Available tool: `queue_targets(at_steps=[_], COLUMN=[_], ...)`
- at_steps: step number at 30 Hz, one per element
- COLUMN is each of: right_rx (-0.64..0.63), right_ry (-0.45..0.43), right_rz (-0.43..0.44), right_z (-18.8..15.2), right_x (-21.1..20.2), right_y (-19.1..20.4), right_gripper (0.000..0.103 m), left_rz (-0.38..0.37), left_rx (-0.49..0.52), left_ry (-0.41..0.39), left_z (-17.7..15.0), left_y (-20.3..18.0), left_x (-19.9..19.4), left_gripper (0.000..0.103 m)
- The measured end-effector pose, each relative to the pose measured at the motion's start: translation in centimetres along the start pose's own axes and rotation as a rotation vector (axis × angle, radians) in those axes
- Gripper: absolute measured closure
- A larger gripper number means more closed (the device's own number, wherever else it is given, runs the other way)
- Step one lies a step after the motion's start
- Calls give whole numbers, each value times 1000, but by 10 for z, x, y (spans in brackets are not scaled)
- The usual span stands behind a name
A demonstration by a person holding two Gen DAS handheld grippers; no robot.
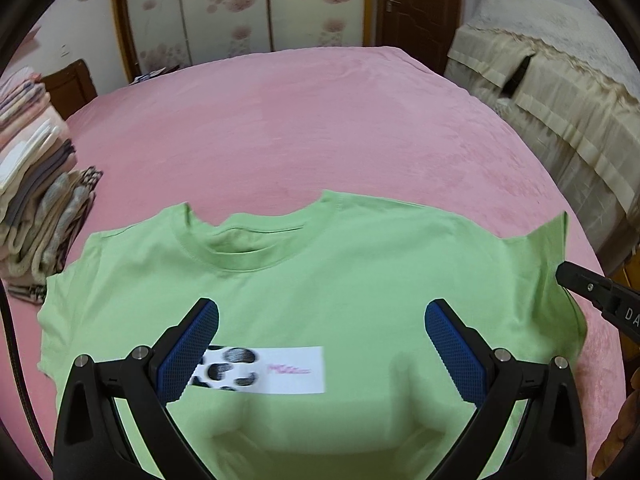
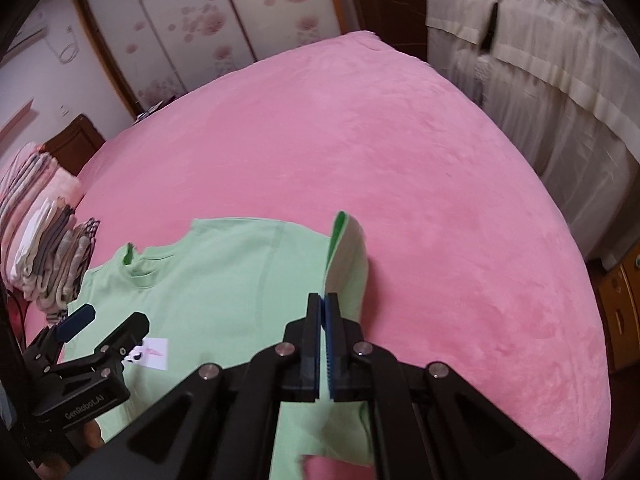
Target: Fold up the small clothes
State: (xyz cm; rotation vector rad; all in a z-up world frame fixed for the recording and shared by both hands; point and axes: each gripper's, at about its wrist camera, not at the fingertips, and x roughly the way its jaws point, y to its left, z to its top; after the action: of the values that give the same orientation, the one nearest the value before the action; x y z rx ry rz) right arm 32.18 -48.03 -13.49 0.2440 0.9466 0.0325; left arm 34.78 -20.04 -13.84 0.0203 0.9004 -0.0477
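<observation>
The green T-shirt [image 1: 320,280] lies flat on the pink bed [image 1: 300,120], light and limp, best taken at hems; the right gripper [image 2: 324,300] is clamped on its side edge, the left gripper [image 1: 322,328] spread apart above it.

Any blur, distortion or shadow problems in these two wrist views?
Left wrist view: the white label on the green T-shirt is smeared, the left gripper casts a soft shadow. Right wrist view: sharper near the right gripper, background blurred. Both show fisheye bending and dark corners.
</observation>
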Motion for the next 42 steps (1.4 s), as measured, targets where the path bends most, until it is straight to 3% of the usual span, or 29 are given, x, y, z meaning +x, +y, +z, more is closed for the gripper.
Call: queue_targets(at_steps=[8, 14, 16, 18, 21, 22, 28, 31, 37, 42], right_rx=[-114, -207, -209, -187, -176, -167, -123, -118, -92, -61], right_ry=[35, 143, 192, 221, 171, 148, 58, 52, 115, 159], right_rz=[33, -22, -4, 19, 0, -4, -49, -67, -102, -47], right_z=[7, -13, -19, -23, -19, -16, -10, -23, -67, -99], right_x=[21, 64, 73, 73, 52, 41, -26, -42, -31, -15], right_y=[77, 120, 123, 118, 110, 106, 72, 56, 25, 15], right_gripper=[101, 101, 98, 91, 73, 71, 71, 71, 71, 71], left_rz=[12, 16, 11, 12, 6, 0, -45, -85, -163, -192], left_rx=[-64, -100, -101, -96, -89, -89, -58, -28, 24, 128], left_ry=[31, 76, 90, 94, 94, 92, 70, 76, 122, 140], left_z=[-14, -30, -34, -37, -36, -35, -23, -21, -34, -56], left_y=[50, 80, 86, 91, 90, 90, 78, 68, 41, 1], left_x=[-1, 6, 8, 10, 10, 10, 7, 6, 2, -4], left_gripper=[0, 0, 0, 0, 0, 0, 0, 7, 10, 10])
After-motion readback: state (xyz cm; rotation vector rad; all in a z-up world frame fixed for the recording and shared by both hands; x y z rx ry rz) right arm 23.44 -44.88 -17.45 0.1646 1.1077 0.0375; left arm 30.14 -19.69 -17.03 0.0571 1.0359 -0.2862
